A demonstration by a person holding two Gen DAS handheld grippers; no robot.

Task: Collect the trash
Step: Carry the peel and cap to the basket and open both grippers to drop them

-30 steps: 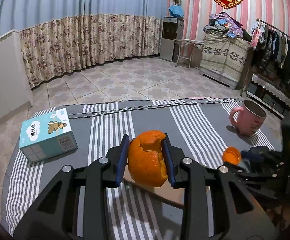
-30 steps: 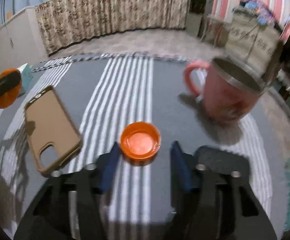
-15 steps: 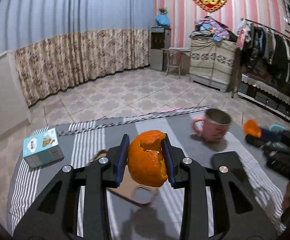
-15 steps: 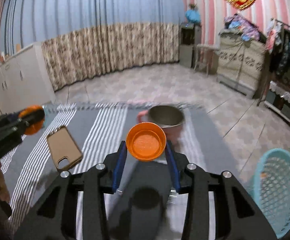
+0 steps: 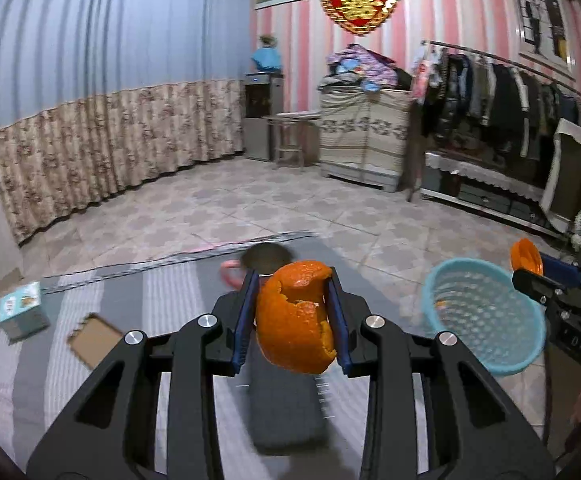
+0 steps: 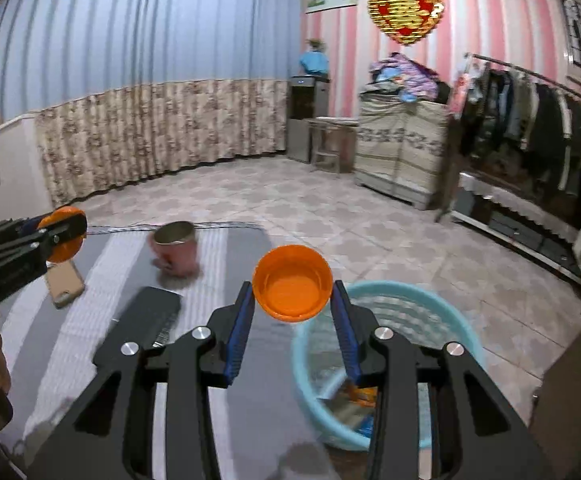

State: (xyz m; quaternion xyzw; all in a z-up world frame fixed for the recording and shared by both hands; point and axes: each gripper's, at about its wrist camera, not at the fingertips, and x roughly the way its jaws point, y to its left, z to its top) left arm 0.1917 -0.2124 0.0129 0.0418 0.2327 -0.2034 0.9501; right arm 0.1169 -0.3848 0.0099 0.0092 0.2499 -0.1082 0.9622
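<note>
My left gripper (image 5: pixel 292 316) is shut on a curled piece of orange peel (image 5: pixel 295 316), held up above the striped grey table (image 5: pixel 162 292). My right gripper (image 6: pixel 292 312) is shut on an orange bottle cap (image 6: pixel 292 288), raised at the table's right end and just short of the light-blue mesh basket (image 6: pixel 442 320) on the floor. That basket (image 5: pixel 486 316) holds some wrappers. In the left wrist view the right gripper (image 5: pixel 530 264) with the cap shows at the far right, beyond the basket. In the right wrist view the left gripper (image 6: pixel 60 234) with the peel shows at the far left.
On the table lie a pink mug (image 6: pixel 174 248), a tan phone case (image 6: pixel 64 280), a dark remote (image 6: pixel 142 328) and a light-blue tissue box (image 5: pixel 20 312). Tiled floor spreads beyond. A clothes rack (image 5: pixel 510 112), a cabinet and a curtain stand along the walls.
Both grippers rose off the table and swung right toward the basket. The right one closed on the orange cap and lifted it. The left kept hold of the peel.
</note>
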